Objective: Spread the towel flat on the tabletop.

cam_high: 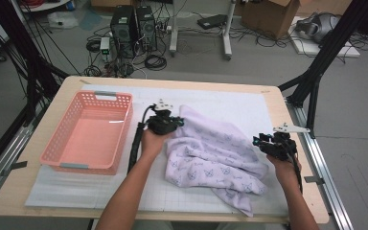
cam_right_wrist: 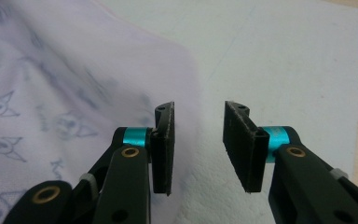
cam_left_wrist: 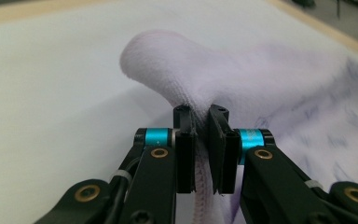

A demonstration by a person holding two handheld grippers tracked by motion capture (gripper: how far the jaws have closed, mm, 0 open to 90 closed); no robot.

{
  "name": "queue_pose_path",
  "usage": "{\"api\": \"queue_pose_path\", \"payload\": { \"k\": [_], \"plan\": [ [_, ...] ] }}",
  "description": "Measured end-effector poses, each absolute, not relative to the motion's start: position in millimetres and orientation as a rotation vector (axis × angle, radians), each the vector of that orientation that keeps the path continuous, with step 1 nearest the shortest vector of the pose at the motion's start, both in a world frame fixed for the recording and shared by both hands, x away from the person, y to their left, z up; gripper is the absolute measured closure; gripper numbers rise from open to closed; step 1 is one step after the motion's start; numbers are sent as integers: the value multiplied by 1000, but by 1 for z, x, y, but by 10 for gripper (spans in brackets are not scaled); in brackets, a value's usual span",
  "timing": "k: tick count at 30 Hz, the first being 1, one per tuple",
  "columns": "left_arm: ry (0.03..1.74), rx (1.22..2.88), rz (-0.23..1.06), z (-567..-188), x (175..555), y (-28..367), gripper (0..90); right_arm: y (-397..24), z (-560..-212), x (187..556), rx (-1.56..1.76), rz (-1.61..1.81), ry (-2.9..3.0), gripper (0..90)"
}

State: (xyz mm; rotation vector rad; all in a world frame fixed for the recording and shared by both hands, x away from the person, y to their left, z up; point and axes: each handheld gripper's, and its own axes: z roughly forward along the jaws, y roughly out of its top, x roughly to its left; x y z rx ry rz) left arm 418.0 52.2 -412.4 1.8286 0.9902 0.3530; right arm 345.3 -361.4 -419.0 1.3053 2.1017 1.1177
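The pale lilac terry towel printed with small grey cat faces (cam_high: 211, 153) lies crumpled on the white gridded mat (cam_high: 249, 108), right of the salmon-pink plastic mesh basket (cam_high: 87, 132). The left gripper (cam_left_wrist: 201, 140) pinches a raised fold near the towel's far corner, jaws clamped on the hem. The right gripper (cam_right_wrist: 198, 144) hovers at the towel's right edge with jaws parted and nothing between them. The likeliest trouble is a thin bite: the left pads hold only a narrow ridge of cloth, so a quick lift could pull it free. If the right gripper closes where it is, it may catch bare mat or just one layer, leaving the towel lopsided and dragging.
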Motion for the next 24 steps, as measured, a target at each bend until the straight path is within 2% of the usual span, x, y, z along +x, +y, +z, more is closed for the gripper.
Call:
{"api": "queue_pose_path", "payload": {
  "k": [2, 6, 11, 14, 19, 24],
  "plan": [
    [1071, 1764, 422, -410, 422, 75, 817, -360, -420, 346, 1306, 1127, 2103, 629],
    [1115, 1759, 389, -417, 424, 87, 792, -359, -420, 347, 1298, 1131, 2113, 618],
    [1095, 1732, 325, -429, 417, 82, 491, -361, -423, 351, 1323, 1157, 2104, 589],
    [1067, 1761, 317, -433, 410, 77, 410, -360, -425, 355, 1330, 1173, 2129, 549],
    [1061, 1776, 324, -435, 401, 77, 398, -356, -430, 366, 1321, 1172, 2162, 530],
    [1058, 1820, 277, -433, 394, 80, 399, -334, -435, 394, 1312, 1177, 2275, 562]
  ]
}}
